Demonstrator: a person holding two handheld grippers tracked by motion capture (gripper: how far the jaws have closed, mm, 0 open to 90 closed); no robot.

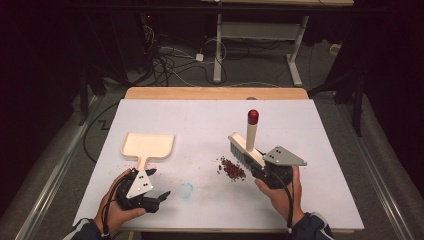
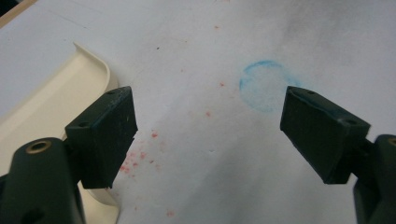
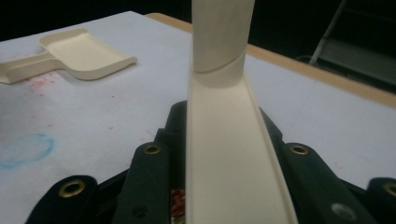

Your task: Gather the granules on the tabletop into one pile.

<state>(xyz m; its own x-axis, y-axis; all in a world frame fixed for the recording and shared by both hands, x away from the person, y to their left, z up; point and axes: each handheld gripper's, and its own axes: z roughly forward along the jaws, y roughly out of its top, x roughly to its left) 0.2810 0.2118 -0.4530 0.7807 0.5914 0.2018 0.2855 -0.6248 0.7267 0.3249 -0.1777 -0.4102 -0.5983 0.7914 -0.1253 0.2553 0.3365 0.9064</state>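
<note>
High view first, nearest the person: the left gripper (image 1: 161, 195) rests low on the white table (image 1: 325, 150), jaws spread wide with nothing between them, just beside the handle of the cream dustpan (image 1: 148, 146). Over on the other side, the right gripper (image 1: 260, 167) is clamped on the brush (image 1: 243, 147) (its red-capped handle points away and up), bristles right at the small pile of red crumbs (image 1: 232, 168). Between the two grippers sits a faint blue ring (image 1: 186, 189) on the tabletop.
</note>
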